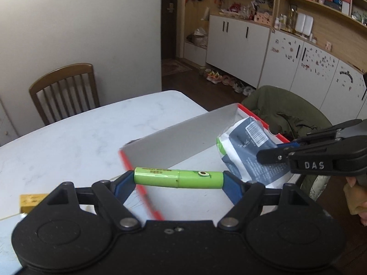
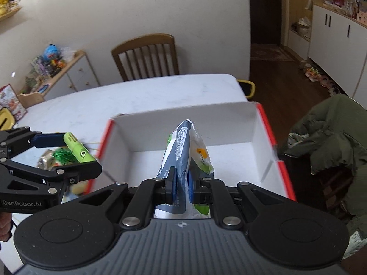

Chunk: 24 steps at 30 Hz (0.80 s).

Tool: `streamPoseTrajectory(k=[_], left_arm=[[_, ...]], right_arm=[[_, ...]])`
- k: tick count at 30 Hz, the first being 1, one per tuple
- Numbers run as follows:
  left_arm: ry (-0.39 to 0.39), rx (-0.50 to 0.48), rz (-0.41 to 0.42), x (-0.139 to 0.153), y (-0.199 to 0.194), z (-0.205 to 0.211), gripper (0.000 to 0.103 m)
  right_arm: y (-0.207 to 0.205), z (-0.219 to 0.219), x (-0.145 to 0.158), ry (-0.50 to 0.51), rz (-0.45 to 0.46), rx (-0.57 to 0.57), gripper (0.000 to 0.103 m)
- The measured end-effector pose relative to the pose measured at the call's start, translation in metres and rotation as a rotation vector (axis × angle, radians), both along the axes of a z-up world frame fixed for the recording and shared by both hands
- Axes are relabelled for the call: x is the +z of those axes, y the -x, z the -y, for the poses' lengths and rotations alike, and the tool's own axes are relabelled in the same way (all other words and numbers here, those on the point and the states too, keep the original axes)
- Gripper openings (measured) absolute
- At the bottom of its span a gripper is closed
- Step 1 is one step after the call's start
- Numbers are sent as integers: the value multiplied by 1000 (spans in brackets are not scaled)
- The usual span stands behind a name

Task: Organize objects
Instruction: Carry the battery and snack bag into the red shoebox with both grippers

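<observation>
Clamping the green tube point(image 1: 178, 178) end to end, its long axis crosswise, the left gripper point(image 1: 178, 180) hangs at the box's point(image 2: 183, 111) near-left rim; box interior lies ahead-right, where the right gripper point(image 2: 182, 186) pinches a pouch point(image 2: 187, 146).

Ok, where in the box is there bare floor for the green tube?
Bare floor lies along the far wall of the box and left of the packet held by the right gripper. The middle is crowded. The left gripper holds the green tube.
</observation>
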<state>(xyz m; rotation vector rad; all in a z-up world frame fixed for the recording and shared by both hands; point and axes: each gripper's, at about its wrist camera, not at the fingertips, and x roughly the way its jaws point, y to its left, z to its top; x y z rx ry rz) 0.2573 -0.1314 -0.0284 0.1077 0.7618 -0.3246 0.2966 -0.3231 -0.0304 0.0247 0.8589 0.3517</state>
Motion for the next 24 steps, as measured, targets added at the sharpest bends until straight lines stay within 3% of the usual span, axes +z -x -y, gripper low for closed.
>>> streamPoseTrajectory(k=[11, 24], left_arm=[[-19, 17, -142, -43, -64, 44, 80], [-113, 61, -261, -95, -118, 79, 80]], right_arm=[[-30, 18, -44, 78, -47, 10, 10], [-48, 19, -77, 125, -122, 48, 10]])
